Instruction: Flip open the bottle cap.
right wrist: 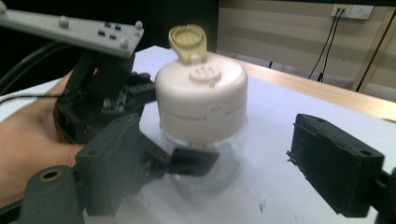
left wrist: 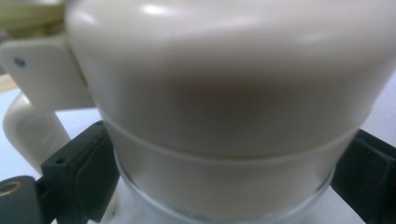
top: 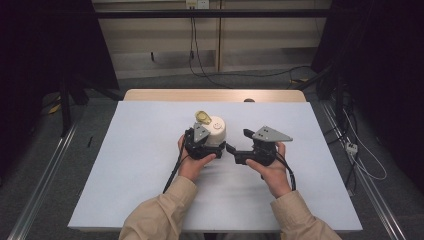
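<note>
On the white table [top: 140, 165], left fingers [left wrist: 79, 163] clamp the jar [right wrist: 203, 116]; right fingers [right wrist: 334, 163] gape beside it.

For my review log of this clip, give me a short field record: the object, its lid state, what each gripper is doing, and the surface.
object: jar with clear body and white cap, standing upright
flip lid: yellowish flap hinged open, holes in the cap exposed
left gripper: jaws closed on the jar's sides, pads pressing just below the cap
right gripper: jaws open, nothing between them, beside the jar and apart from it
surface: white table top, jar near its middle
</note>
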### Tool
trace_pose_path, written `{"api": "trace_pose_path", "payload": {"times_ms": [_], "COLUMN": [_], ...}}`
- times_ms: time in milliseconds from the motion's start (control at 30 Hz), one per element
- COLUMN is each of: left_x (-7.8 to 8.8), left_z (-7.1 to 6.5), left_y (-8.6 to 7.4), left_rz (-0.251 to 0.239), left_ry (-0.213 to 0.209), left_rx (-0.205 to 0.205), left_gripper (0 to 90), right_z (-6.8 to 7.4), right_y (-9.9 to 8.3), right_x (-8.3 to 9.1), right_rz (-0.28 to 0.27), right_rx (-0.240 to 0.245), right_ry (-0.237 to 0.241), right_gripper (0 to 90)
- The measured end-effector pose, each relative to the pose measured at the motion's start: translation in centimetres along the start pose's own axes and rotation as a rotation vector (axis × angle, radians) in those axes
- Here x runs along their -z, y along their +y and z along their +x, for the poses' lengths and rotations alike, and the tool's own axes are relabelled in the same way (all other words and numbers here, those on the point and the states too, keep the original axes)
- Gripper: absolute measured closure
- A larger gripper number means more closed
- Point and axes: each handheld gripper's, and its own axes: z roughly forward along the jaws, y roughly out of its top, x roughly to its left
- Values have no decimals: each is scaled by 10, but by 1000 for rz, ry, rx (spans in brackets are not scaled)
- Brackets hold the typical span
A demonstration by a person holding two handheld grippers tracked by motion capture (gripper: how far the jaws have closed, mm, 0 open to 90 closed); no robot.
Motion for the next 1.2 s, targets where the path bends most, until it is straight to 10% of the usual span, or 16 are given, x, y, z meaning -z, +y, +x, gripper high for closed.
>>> {"api": "trace_pose_path", "payload": {"times_ms": [500, 1200], "left_x": [18, 95], "left_z": [0, 24], "left_y": [-7, -29], "left_rz": [36, 21], "left_ry": [-32, -131], "left_rx": [27, 40], "left_gripper": [50, 49], "right_z": [-1, 1], "right_y": [-27, -46], "right_x": [21, 40], "right_rz": [37, 60], "right_rx": [-15, -15], "right_ry": [-14, -12], "right_gripper": [139, 129]}}
